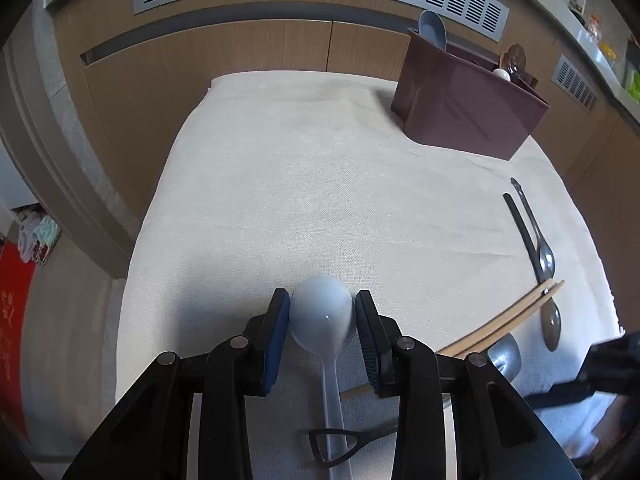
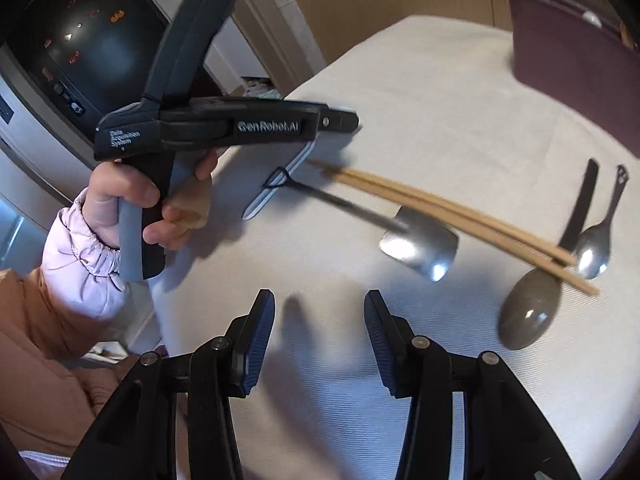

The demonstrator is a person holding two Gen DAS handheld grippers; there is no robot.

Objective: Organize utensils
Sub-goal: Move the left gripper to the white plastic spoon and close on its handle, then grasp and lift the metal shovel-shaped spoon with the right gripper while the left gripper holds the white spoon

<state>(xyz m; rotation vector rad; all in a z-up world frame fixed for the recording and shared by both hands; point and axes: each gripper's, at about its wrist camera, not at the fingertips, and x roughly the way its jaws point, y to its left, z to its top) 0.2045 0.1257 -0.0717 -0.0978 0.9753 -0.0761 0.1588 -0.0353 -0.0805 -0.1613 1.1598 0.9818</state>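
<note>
We note the left gripper [image 1: 322, 306] first: its two blue pads sit on either side of the pale blue-grey spoon [image 1: 323, 318], closed to the width of the bowl and touching its rim left and right, so the bowl is pinched between them. The spoon lies on the cream tablecloth [image 1: 280, 184], handle running back under the gripper toward the camera and crossing the looped black handle of the metal spatula [image 2: 420, 246]. From the right wrist view we see a hand [image 2: 132, 208] in a pale pink sleeve gripping that left tool from the side. Moving right, a pair of wooden chopsticks [image 2: 460, 216] lies diagonally over the spatula's shaft, its far tips resting across a brown spoon [image 2: 528, 312]. Just beside that, a black-handled utensil and a small steel spoon [image 2: 596, 248] lie close together, handles pointing away. At the far right corner of the cloth stands the maroon utensil holder [image 1: 464, 108], upright, with a blue spoon [image 1: 433, 29] and a few other items standing in it. The right gripper [image 2: 320, 336] hangs above bare cloth with its jaws partly apart and nothing between them; only its shadow falls in the gap, and the loose utensils lie well clear of its pads.
</note>
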